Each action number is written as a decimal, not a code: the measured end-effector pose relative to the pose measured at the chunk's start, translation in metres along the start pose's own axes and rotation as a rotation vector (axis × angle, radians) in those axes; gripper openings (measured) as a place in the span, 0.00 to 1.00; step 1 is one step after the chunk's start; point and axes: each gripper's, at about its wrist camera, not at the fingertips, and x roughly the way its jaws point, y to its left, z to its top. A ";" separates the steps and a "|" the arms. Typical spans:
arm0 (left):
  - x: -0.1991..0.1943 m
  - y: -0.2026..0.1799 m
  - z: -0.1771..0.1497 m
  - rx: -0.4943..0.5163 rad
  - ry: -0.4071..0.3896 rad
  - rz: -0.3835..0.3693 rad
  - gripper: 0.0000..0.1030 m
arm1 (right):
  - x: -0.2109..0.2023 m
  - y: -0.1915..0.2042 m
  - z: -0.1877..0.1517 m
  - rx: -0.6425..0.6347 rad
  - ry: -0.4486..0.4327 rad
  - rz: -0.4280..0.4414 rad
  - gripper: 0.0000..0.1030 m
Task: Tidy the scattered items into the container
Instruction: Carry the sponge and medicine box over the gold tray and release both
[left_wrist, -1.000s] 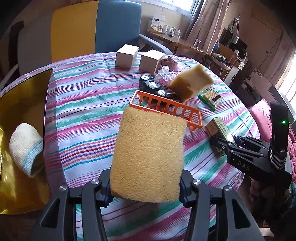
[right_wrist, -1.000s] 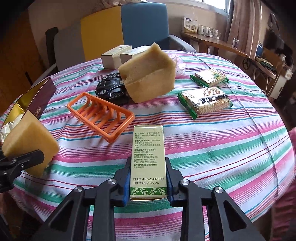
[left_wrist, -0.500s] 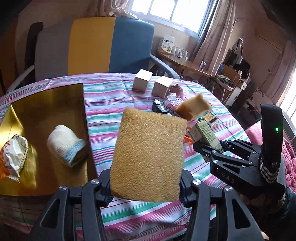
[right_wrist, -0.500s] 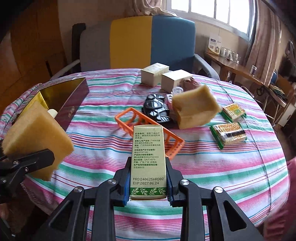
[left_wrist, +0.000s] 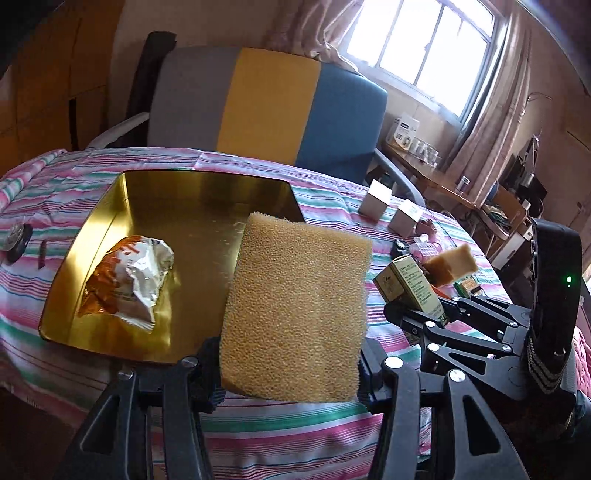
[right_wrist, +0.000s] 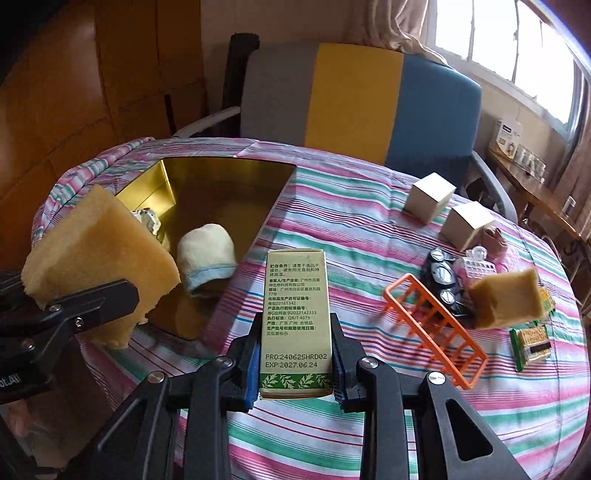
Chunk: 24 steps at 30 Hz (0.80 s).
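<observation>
Gold tray (left_wrist: 92, 236) sits at the table's left end on the striped cloth (right_wrist: 332, 221); I see a crumpled snack bag (left_wrist: 129, 280) and a rolled sock (right_wrist: 207, 254) already in it. Clutter to the right: orange rack (right_wrist: 436, 332), black gadget (right_wrist: 443, 280), two small white boxes (right_wrist: 432, 197), green snack packs (right_wrist: 532, 343), and a second sponge chunk (right_wrist: 504, 304) by the rack. My left gripper (left_wrist: 288, 373) is clamped on a coarse yellow sponge (left_wrist: 295, 317), held up over the tray's near edge. My right gripper (right_wrist: 295, 373) pinches a tall green-and-cream box (right_wrist: 295, 314) with printed text, upright, just right of the tray and above the cloth.
</observation>
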 end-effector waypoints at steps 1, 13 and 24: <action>-0.001 0.006 -0.001 -0.012 -0.004 0.010 0.53 | 0.002 0.006 0.003 -0.008 0.002 0.010 0.30; -0.011 0.057 0.002 -0.096 -0.045 0.081 0.53 | 0.024 0.060 0.038 -0.092 0.000 0.066 0.30; 0.018 0.085 0.056 -0.052 -0.055 0.197 0.53 | 0.065 0.077 0.087 -0.057 0.012 0.061 0.30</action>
